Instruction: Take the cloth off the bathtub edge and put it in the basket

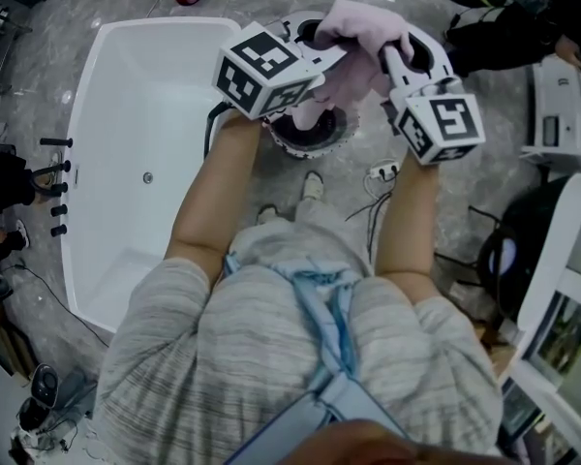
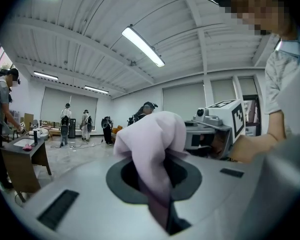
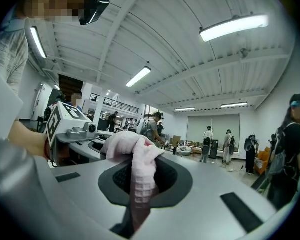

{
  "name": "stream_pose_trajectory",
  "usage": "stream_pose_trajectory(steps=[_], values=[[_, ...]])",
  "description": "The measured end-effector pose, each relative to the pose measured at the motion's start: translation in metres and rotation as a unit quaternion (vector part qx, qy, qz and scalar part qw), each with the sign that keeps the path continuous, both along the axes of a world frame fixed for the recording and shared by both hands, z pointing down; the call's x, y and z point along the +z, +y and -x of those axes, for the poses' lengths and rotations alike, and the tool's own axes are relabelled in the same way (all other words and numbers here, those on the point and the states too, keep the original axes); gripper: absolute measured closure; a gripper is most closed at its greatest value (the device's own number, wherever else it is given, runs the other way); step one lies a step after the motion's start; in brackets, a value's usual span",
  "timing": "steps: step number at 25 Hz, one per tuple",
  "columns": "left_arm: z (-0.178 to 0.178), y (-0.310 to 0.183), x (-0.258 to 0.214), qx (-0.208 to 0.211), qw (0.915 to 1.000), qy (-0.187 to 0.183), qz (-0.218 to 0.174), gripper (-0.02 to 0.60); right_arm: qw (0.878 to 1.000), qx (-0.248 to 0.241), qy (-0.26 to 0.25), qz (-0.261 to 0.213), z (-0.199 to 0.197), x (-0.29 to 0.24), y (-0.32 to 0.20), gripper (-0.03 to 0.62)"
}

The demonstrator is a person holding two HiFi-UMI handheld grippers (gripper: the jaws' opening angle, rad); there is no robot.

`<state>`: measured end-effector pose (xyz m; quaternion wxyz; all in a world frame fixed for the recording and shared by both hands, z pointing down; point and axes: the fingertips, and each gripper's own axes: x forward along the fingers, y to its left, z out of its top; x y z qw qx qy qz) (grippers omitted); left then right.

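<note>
1. The white rectangular bathtub point(image 1: 145, 163) lay at your left, its near edge just beside the round basket point(image 1: 283, 141).
2. The basket stood on the floor ahead of your shoes point(image 1: 313, 184).
3. You held the pink cloth point(image 1: 353, 42) over the basket.
4. Your left gripper point(image 1: 315, 39) clamped the cloth's left end and your right gripper point(image 1: 399, 51) its right end.

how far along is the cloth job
Done: the cloth is off the bathtub.
In hand: the left tongs and the right tongs both clamp it, roughly over the basket.
Left: lower it into the basket and let go.
</note>
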<state>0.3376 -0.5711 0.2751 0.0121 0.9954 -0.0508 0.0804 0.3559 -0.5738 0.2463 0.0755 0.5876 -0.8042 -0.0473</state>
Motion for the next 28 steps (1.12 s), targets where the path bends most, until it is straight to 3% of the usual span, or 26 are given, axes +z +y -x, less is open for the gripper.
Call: stream_pose_trajectory(steps=[16,22,28], values=[[-0.022,-0.025,0.091,-0.001,0.9955,-0.072,0.061,0.543,0.995,0.011,-0.015,0.099,-0.027,0.094,-0.031,0.568],[-0.026,-0.030,0.118,-0.002,0.9923,-0.101,0.071,0.543,0.991,0.008,-0.004,0.131,-0.031,0.121,-0.038,0.568],[-0.027,-0.031,0.163,0.007,0.9843,-0.159,0.075,0.543,0.982,0.004,0.036,0.186,-0.034,0.168,-0.042,0.568]])
